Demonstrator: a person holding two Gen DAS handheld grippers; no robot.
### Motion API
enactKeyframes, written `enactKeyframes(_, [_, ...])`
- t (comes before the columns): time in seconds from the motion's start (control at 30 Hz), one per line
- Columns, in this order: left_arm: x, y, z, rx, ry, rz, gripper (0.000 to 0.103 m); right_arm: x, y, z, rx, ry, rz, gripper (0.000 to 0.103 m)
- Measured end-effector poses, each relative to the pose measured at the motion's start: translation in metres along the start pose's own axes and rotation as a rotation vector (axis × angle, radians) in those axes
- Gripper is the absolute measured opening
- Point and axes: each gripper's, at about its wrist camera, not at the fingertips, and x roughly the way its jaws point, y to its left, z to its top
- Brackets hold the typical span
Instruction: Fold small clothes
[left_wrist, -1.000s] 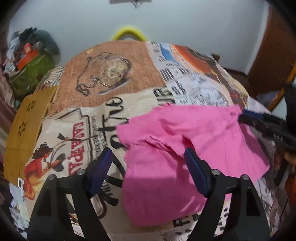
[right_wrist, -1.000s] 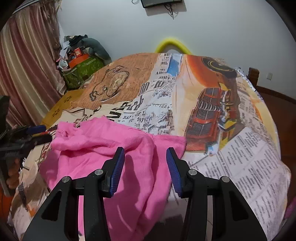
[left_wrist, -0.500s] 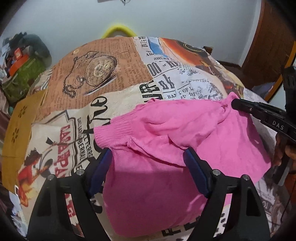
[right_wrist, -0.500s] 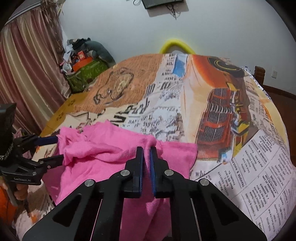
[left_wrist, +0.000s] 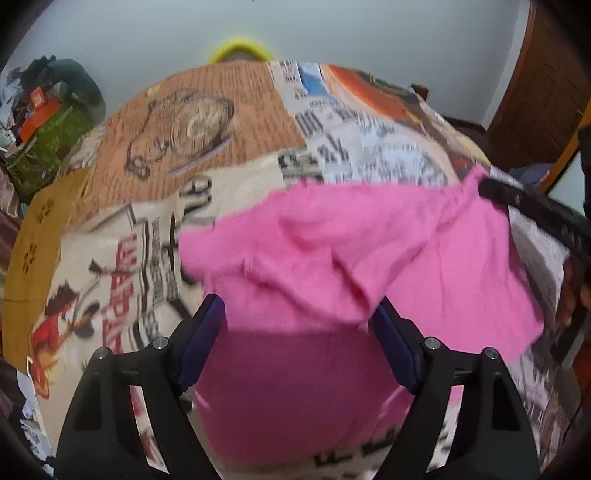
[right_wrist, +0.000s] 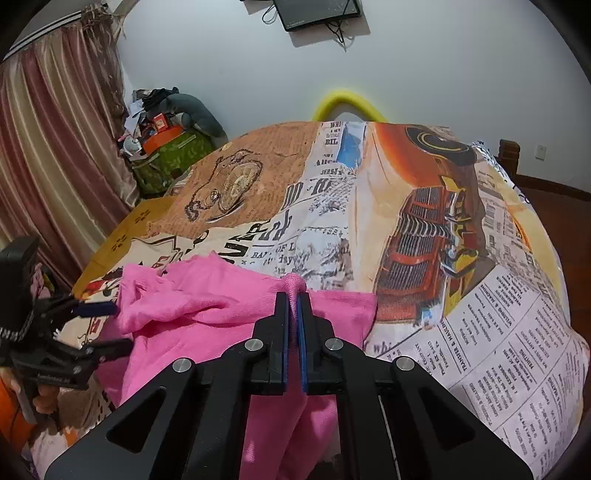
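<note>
**Pink knit pinched at one edge, loose at the other**

Soft pink knit garment (right_wrist: 207, 295) spread rumpled on a bed sheet (right_wrist: 406, 206) printed with newsprint columns, a pocket watch on tan and an orange vintage truck. Fine ribbed weave, matte, bunched into shallow folds with one flap doubled over the main panel.

Right gripper (right_wrist: 293, 295): black angular plastic arms with silver screw heads, blue pads pressed together on a narrow ridge of the pink fabric, a small rolled nub poking up just past the tips. Rest of the cloth trailing left of and beneath this gripper, drooping over the near edge.

Left gripper (left_wrist: 295, 325): jaws spread wide, blue pads (left_wrist: 201, 343) on either side of the pink panel, not pressing it; folded flap just ahead of the tips, hem beneath. Picture blurred there.

Beyond both grippers: yellow curved foam arch (right_wrist: 347, 103), smooth pale wall, striped satin curtain (right_wrist: 55, 147) to the left.
</note>
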Motion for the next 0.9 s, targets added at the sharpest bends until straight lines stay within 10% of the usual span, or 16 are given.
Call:
enactKeyframes(0.47, [0.045,0.035,0.031,-0.112,0.024,0.146,0.081,0.021,-0.019,0.007,-0.01,0.035,-0.062,0.003])
enactKeyframes(0.73, [-0.002,0.053,0.024,-0.127,-0.036,0.137,0.081,-0.009,-0.017,0.004,-0.002,0.024,-0.047,0.004])
enactKeyframes(0.9, [-0.029,0.064,0.007,-0.148,-0.029,0.116,0.081,-0.03,-0.001,-0.002,-0.016,0.029,-0.033,0.025])
